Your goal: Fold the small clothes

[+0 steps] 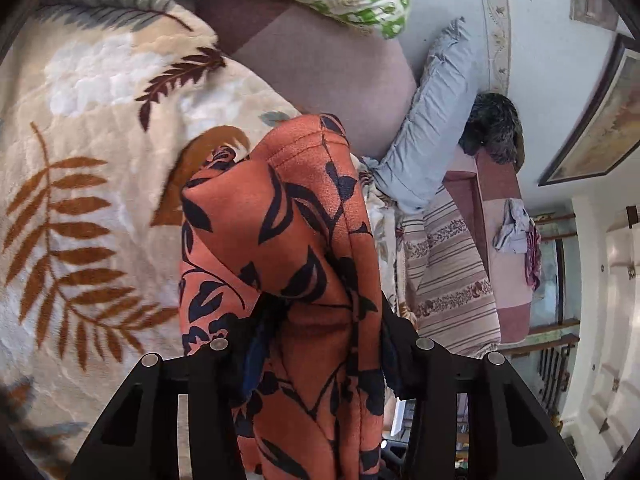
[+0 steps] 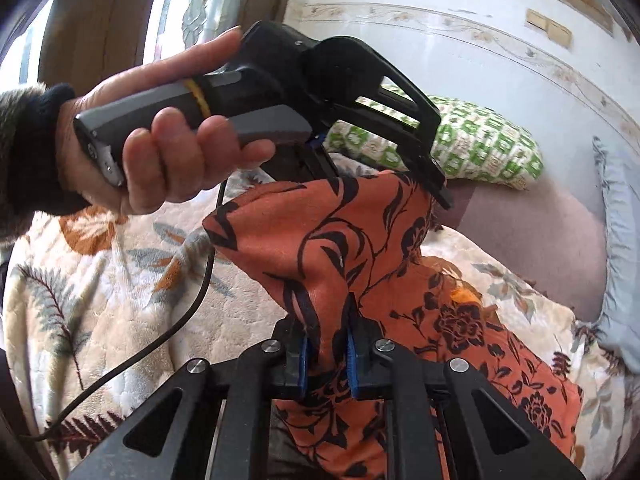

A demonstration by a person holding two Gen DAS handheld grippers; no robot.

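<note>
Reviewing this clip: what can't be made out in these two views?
- Left wrist view: the left tool's pads are hidden by the orange black-flowered cloth bunched over them.
- Right wrist view: the cloth's lower end is cut off by the bottom edge and the right tool.
- Both views: what garment it is; it hangs crumpled.

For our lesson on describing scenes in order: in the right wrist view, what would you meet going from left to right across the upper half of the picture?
The person's hand gripping a grey handle → black left tongs on the orange black-flowered cloth → green-and-white patterned pillow → pale blue cushion.
</note>
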